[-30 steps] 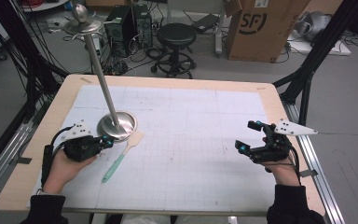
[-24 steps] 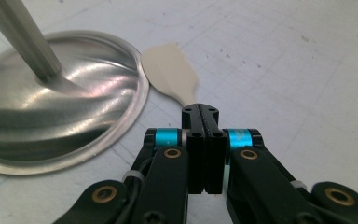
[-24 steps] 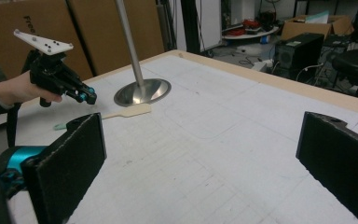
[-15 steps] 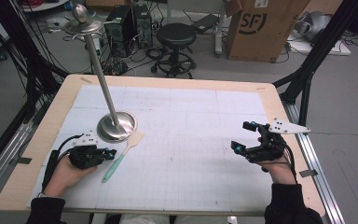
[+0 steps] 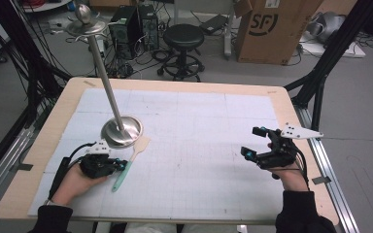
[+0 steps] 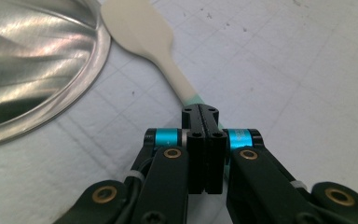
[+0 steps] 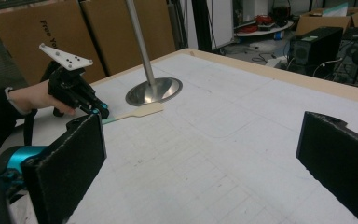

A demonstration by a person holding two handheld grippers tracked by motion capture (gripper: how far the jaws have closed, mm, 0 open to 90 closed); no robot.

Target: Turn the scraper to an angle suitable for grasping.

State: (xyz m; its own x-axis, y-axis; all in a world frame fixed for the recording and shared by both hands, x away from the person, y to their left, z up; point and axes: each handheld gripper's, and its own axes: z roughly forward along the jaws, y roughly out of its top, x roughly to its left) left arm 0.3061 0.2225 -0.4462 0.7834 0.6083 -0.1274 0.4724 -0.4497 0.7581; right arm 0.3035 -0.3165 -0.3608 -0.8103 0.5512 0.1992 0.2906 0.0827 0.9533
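Spatula (image 5: 128, 158): cream blade and mint-green handle, laid flat on the gridded mat (image 5: 199, 145), just beside the round base of the steel stand (image 5: 121, 131).
Blade end: pointed toward the stand base, touching or very nearly touching its rim; contact cannot be settled from the left gripper view.
Long axis: run from the stand base slantwise toward the person's edge of the table, handle end nearest the person.
Steel stand: upright pole on a dished base, taken as the landmark; seen also in the right gripper view (image 7: 154, 88).
Left gripper (image 5: 119, 165): placed on the person's side of the stand base, directly over the green handle; judged the nearer gripper by far.
Left jaws: seen pressed flat together in the left gripper view (image 6: 200, 116), with the handle (image 6: 191, 95) passing beneath them; nothing is clamped between them, and whether the tips touch the handle cannot be told.
Right gripper (image 5: 255, 141): held well apart from the stand, across the mat.
Right jaws: spread wide, nothing held or touched.
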